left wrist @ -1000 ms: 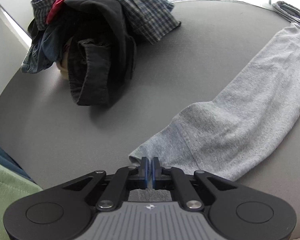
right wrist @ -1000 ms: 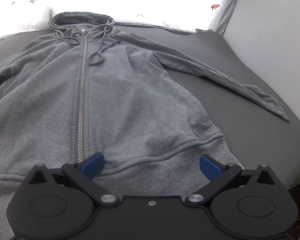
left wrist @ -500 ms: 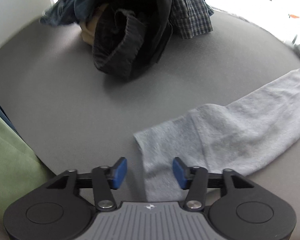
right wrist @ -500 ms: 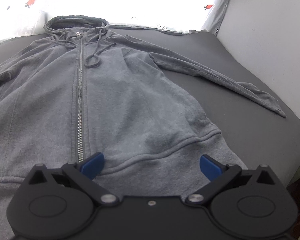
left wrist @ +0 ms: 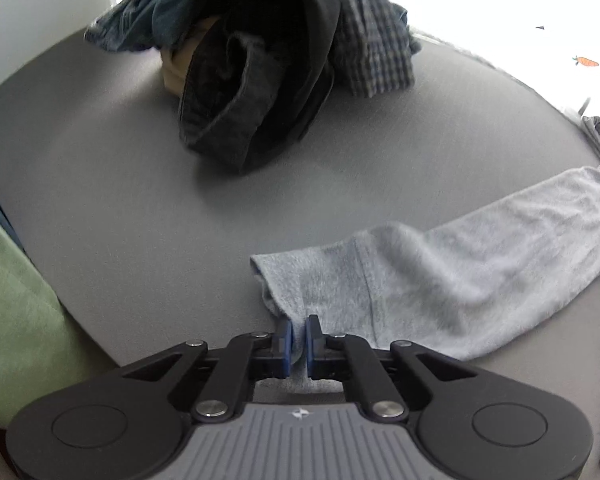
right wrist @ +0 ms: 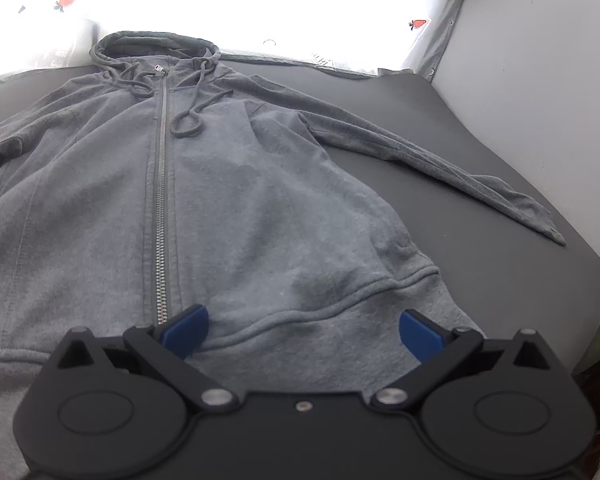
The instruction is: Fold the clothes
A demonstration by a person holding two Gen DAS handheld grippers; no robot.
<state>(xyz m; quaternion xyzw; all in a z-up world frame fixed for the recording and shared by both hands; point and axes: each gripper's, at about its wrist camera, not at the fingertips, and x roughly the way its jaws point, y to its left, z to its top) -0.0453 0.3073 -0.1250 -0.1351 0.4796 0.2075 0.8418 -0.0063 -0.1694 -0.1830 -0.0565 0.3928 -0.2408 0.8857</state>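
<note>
A grey zip hoodie (right wrist: pixel 228 208) lies flat, front up, on the dark grey table, hood at the far end. Its right sleeve (right wrist: pixel 428 152) stretches out toward the right edge. In the left wrist view the other sleeve (left wrist: pixel 440 276) lies across the table, and my left gripper (left wrist: pixel 296 338) is shut on the sleeve's cuff, with cloth pinched between the blue pads and slightly lifted. My right gripper (right wrist: pixel 304 328) hovers wide open just over the hoodie's bottom hem (right wrist: pixel 320 316), with nothing pressed between its fingers.
A heap of dark trousers, plaid shirt and other clothes (left wrist: pixel 260 60) sits at the far side of the table (left wrist: pixel 120 208). Green fabric (left wrist: pixel 16 312) hangs beside the table's left edge. A white wall (right wrist: pixel 540 80) borders the right side.
My left gripper opened, shifted along the sleeve's cuff and closed on it again, now gripping it at a new spot and lifting slightly. The right gripper stayed where it was.
</note>
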